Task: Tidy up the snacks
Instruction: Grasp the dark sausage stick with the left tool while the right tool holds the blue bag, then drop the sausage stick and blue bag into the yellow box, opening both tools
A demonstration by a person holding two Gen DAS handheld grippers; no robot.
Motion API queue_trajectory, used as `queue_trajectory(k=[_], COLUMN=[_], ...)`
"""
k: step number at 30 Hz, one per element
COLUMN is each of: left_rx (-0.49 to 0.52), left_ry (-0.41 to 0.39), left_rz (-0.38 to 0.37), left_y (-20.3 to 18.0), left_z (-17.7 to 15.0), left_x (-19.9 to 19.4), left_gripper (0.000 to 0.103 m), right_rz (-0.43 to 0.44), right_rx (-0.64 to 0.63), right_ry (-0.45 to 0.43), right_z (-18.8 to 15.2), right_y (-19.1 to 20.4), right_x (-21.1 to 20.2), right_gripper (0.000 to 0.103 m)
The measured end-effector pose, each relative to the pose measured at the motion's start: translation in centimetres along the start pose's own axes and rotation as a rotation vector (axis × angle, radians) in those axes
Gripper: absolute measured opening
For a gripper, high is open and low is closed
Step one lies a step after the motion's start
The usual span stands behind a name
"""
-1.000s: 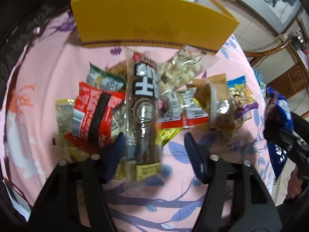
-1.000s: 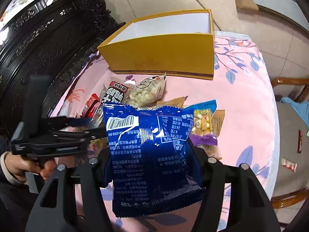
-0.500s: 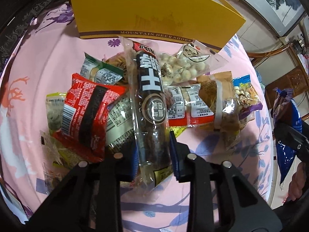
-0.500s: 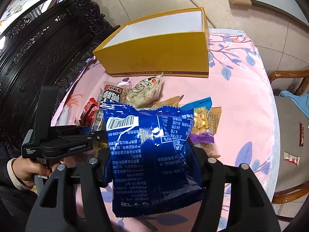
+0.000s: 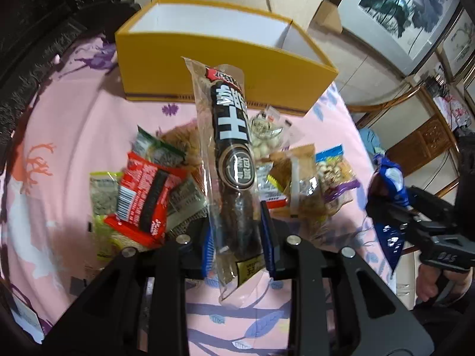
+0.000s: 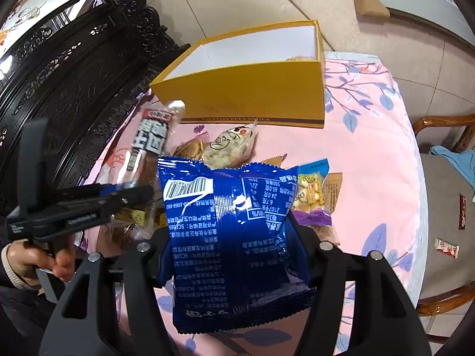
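The left claw (image 5: 237, 237) has just been closing and now grips the lower part of 1 long clear-wrapped snack stick (image 5: 231, 148), held raised above the pile of snack packets (image 5: 148, 190) on the pink floral tabletop (image 5: 74, 124). Behind the pile stands 1 open yellow box (image 5: 207, 68), white inside, with something pale showing in its far right corner in the right wrist view. The right claw (image 6: 231, 255) is clamped on 1 blue snack bag (image 6: 231, 237), barcode side facing the camera, held off the tabletop well short of the box.
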State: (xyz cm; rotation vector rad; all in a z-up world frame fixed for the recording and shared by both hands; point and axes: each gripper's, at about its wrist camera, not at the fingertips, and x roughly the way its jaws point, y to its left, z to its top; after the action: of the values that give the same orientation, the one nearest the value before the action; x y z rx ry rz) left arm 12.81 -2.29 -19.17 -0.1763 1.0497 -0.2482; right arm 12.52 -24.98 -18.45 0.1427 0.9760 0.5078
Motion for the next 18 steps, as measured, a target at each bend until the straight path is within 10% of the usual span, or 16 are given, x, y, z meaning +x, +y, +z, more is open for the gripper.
queue_trajectory(k=[18], left_rx=[0.025], left_ry=[-0.262], left_rz=[-0.041], left_y=[0.0], left_z=[12.1], left_x=[-5.8], left_gripper=[0.027], right_rz=[0.024], right_rx=[-0.06], right_ry=[-0.228], right_z=[11.3], right_y=[1.6], right_x=[-1.8], right_gripper=[0.063])
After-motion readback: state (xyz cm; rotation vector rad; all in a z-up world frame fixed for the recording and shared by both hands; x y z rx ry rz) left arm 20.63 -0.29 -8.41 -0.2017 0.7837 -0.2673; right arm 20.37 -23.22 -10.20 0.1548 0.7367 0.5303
